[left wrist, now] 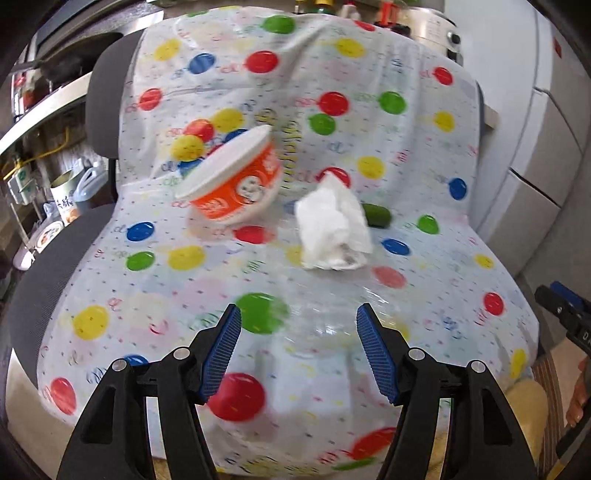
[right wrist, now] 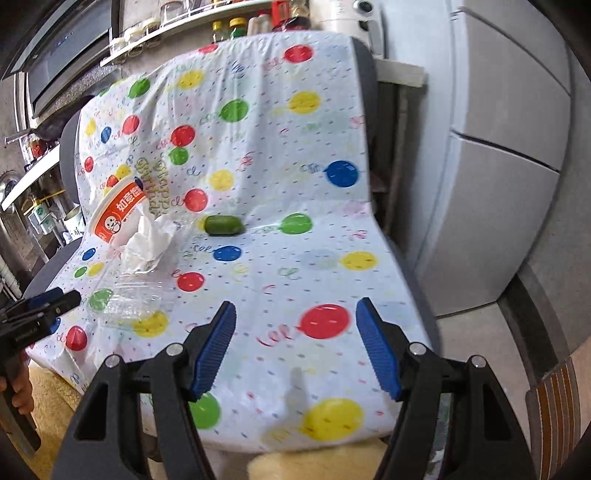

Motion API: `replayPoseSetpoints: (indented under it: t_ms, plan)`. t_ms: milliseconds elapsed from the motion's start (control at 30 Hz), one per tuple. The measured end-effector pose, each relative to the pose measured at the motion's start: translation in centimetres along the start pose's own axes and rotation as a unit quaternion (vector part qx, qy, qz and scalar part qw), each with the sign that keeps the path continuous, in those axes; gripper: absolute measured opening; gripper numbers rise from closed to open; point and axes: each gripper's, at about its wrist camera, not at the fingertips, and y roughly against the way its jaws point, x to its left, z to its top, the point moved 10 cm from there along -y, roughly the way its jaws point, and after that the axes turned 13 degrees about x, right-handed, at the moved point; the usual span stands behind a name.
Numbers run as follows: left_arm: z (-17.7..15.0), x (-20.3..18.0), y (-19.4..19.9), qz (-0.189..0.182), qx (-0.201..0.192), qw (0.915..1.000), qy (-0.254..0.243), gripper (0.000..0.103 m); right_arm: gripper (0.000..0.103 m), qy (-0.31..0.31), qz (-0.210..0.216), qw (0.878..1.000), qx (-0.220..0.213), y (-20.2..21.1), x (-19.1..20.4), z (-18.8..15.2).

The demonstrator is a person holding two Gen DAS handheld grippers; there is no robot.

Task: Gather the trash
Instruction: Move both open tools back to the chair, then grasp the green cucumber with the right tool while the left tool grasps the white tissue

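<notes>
An orange and white paper bowl (left wrist: 236, 177) lies tilted on a chair covered by a balloon-print sheet (left wrist: 424, 155). It also shows in the right wrist view (right wrist: 118, 218). A crumpled white tissue (left wrist: 332, 225) lies right of it, also in the right wrist view (right wrist: 147, 240). A small green fruit (right wrist: 224, 225) lies behind the tissue (left wrist: 376, 216). A clear plastic container (right wrist: 129, 302) lies on the seat front, faint in the left wrist view (left wrist: 325, 325). My left gripper (left wrist: 299, 347) is open above the clear container. My right gripper (right wrist: 295, 343) is open and empty over the seat.
The chair stands in a kitchen. A counter with jars and bottles (right wrist: 229, 27) runs behind it. A grey fridge (right wrist: 506, 147) stands to the right. A yellow fluffy rug (right wrist: 55, 398) lies under the chair front. A wooden chair edge (right wrist: 557, 398) is at the lower right.
</notes>
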Motion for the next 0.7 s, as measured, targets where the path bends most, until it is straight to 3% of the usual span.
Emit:
replayPoseSetpoints:
  t_ms: [133,267,367,533,600,700]
  plan:
    - [1.8,0.7,-1.0,-0.025,0.009,0.9996,0.003,0.066,0.067,0.028,-0.006,1.000,0.010,-1.6,2.3,1.1]
    - [4.1,-1.4,-2.1,-0.074,0.024,0.9968,-0.015,0.069,0.067,0.040,-0.002,0.999,0.006,-3.3,4.3,3.0]
    - [5.8,-3.7,-3.1,-0.086,0.038,0.9946,-0.045,0.073,0.067,0.053,0.005,0.999,0.006,-4.9,5.7,4.8]
    - [8.9,-5.0,-5.3,-0.059,0.042,0.9954,-0.063,0.073,0.067,0.065,0.025,0.998,0.008,-8.3,7.5,8.9]
    - [9.6,-4.3,-6.2,-0.045,0.034,0.9973,-0.048,0.073,0.067,0.071,0.038,0.996,0.027,-10.4,8.3,9.8]
    - [9.9,-2.8,-6.6,-0.057,0.024,0.9979,-0.019,0.073,0.067,0.073,0.048,0.995,0.052,-13.4,9.3,10.6]
